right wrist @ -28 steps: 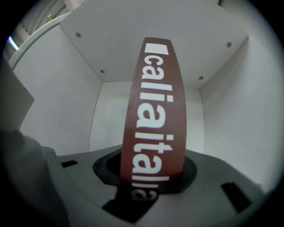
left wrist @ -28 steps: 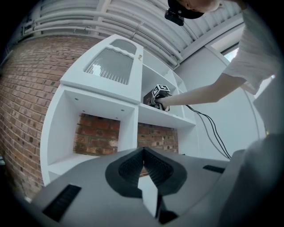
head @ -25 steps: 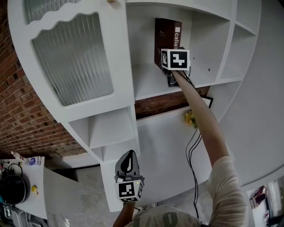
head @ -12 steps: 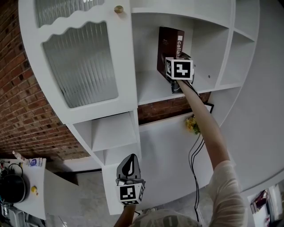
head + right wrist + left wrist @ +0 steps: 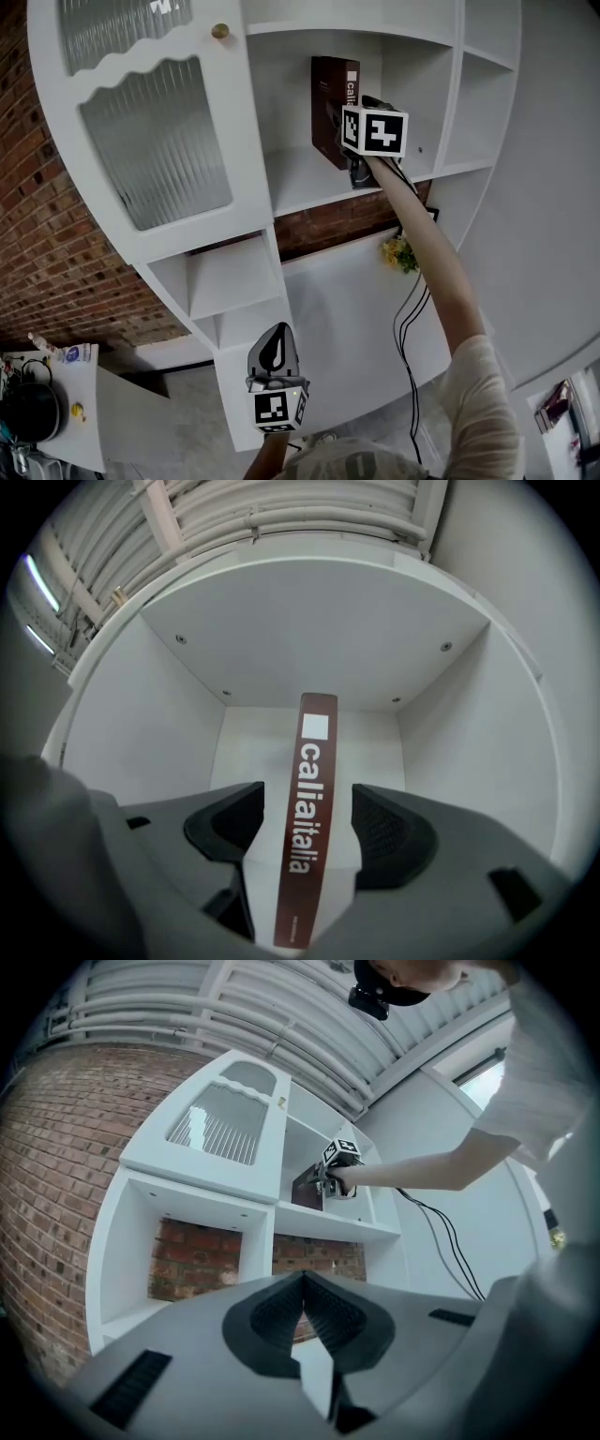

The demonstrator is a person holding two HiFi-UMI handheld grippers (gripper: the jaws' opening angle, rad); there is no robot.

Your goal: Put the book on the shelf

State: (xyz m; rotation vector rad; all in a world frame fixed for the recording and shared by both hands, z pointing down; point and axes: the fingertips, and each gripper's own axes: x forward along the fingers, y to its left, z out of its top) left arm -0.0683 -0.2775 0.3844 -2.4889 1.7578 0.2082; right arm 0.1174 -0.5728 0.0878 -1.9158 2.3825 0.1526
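Left gripper (image 5: 272,349), nearest: fingers clenched on nothing. Right gripper (image 5: 305,822), raised into the shelf (image 5: 291,183) compartment: fingers opening, flanking the book (image 5: 316,752) without touching. Book: slim, dark red, white spine lettering, standing on end.

This looks like a home-style living space set against bare masonry. A tall white painted shelf unit (image 5: 305,183) with open cubbies stands before a red brick wall (image 5: 47,262). The unit has a scallop-edged cabinet door of ribbed glass (image 5: 155,141) with a small brass knob (image 5: 219,31). A small bunch of yellow flowers (image 5: 397,253) shows against the unit's lower panel. A white side table (image 5: 89,412) carries household clutter, and a ribbed pale ceiling (image 5: 234,997) spans overhead.
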